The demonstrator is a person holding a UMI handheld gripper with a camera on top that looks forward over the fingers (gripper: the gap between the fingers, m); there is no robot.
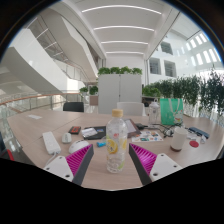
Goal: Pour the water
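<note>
The gripper [112,160] is nearest the camera, its two magenta pads [78,158] spread wide apart with nothing pinched between them. Neither pad touches anything.

Just ahead of the fingers, centred on the gap between them, a clear plastic water bottle [117,138] stands upright on the wooden worktop [110,172]. It carries a yellow-and-white label and its cap appears to be in place (the cap is too small to confirm whether it is sealed). There is clear space between the bottle and each pad.

To the left of the bottle lie a flat white object [52,143] and a small dark item [93,132], both resting on the worktop. To the right sits a cluster of small items, including what appears to be a cup [177,143]; whether this is the vessel to be filled cannot be told.

Beyond the worktop stand a white cabinet [120,92] topped with green plants [120,71], further foliage [195,95] to the right, and a tall, bright atrium interior.

Task progress: judged from this arrangement, pouring has not begun. The bottle is ungrasped and vertical, and no water is seen leaving it. Remaining steps are likely to be: advance the gripper around the bottle, close on its body, lift, carry to a receiving vessel, and tilt.
</note>
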